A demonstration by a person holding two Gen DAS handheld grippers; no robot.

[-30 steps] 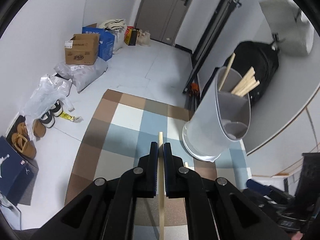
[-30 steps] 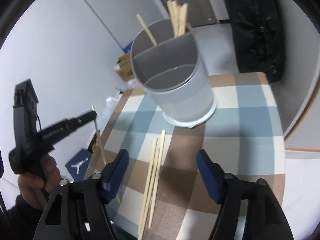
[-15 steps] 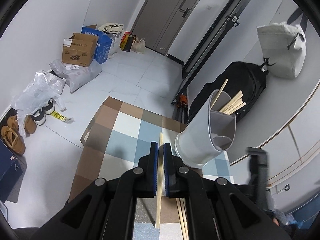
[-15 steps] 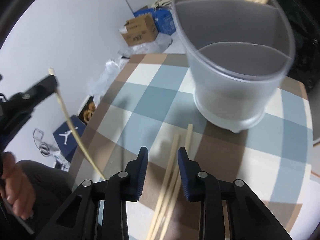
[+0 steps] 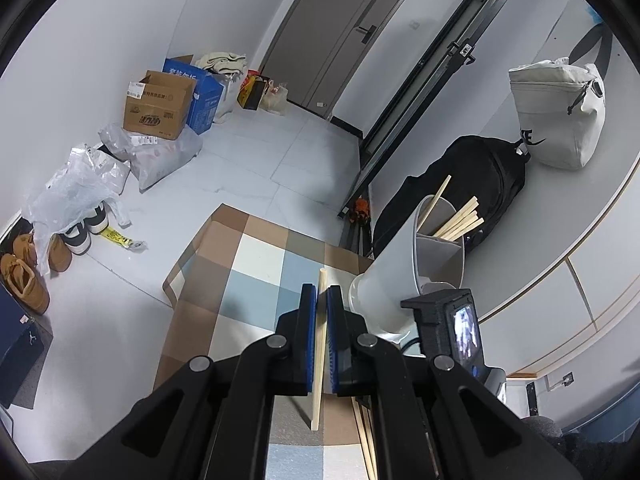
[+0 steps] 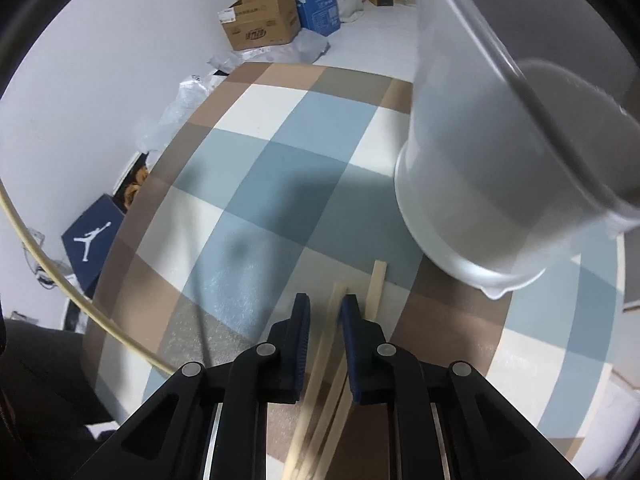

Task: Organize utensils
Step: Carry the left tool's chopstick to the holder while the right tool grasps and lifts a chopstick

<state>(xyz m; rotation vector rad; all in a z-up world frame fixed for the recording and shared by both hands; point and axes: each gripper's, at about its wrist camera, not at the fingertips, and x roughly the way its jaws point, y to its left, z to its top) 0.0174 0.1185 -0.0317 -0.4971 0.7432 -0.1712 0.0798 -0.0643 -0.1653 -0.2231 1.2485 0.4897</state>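
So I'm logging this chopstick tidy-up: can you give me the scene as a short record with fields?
left gripper: shut on one chopstick
right gripper: jaws have just been closing; loose chopsticks between them, grip uncertain
holder: grey, divided, standing on the checked cloth
in holder: several chopsticks in the far compartments
outside jaws: one more chopstick, lying near the holder's base

White walls (image 5: 100, 40), pale tiled floor (image 5: 256, 152), grey door (image 5: 344, 28).

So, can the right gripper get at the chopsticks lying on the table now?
Probably yes. The right gripper is above the loose chopsticks; its closing fingers straddle them, nothing between. The holder stands aside.
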